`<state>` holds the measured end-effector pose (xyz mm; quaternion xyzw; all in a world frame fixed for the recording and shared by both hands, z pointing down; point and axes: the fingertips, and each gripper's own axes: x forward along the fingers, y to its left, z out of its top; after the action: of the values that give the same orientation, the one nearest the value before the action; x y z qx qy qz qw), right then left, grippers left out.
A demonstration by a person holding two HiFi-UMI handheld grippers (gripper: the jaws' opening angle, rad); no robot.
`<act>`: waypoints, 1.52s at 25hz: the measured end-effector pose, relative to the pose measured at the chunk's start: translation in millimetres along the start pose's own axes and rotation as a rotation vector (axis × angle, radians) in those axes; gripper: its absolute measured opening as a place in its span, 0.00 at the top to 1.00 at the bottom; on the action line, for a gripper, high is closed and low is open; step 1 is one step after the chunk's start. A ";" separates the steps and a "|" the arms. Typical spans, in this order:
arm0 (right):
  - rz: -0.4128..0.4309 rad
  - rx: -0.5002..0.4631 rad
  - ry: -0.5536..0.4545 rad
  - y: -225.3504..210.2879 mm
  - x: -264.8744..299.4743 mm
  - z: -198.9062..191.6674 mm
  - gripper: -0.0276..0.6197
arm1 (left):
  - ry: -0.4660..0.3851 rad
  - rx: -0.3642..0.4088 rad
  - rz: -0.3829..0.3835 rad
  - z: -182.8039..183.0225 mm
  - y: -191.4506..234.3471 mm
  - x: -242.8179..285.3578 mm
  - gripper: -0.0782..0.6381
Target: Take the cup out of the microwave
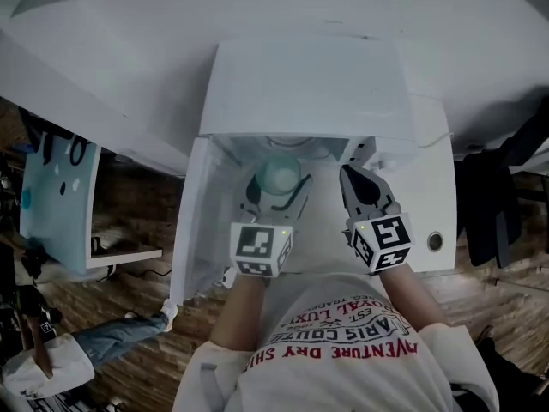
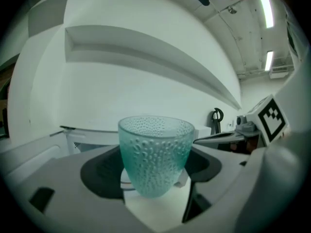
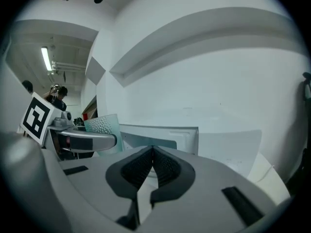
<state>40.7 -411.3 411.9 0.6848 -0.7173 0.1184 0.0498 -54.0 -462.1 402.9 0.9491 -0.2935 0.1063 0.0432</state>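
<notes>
Nearest, the right gripper (image 1: 351, 179) hangs before the right side of the microwave (image 1: 300, 84), its jaws pressed together on nothing. Beside it, the left gripper (image 1: 274, 199) pinches the dimpled teal cup (image 2: 155, 154) upright between wide-set jaws, at the microwave's open front. The door (image 1: 192, 223) stands out on the microwave's left.

Your left gripper (image 1: 276, 185) holds the teal cup (image 2: 155, 154) at the microwave (image 1: 300, 84) mouth. The open door (image 1: 190, 230) walls off your left flank. Your right gripper (image 1: 350, 178), jaws together, stands just beside on the right. Open air above the cup.
</notes>
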 end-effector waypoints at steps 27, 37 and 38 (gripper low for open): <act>-0.035 -0.057 -0.111 4.1 -24.2 26.7 0.94 | -0.062 0.002 0.011 29.7 -8.5 -18.4 0.37; -0.042 -0.055 -0.097 4.0 -24.4 23.4 0.94 | -0.057 0.010 0.016 24.7 -7.8 -19.8 0.37; -0.042 -0.055 -0.097 4.1 -24.3 23.4 0.94 | -0.057 0.009 0.016 24.8 -7.4 -19.6 0.37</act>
<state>40.2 -393.1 383.2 0.7030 -0.7073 0.0645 0.0362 -61.2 -448.9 374.1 0.9495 -0.3017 0.0809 0.0296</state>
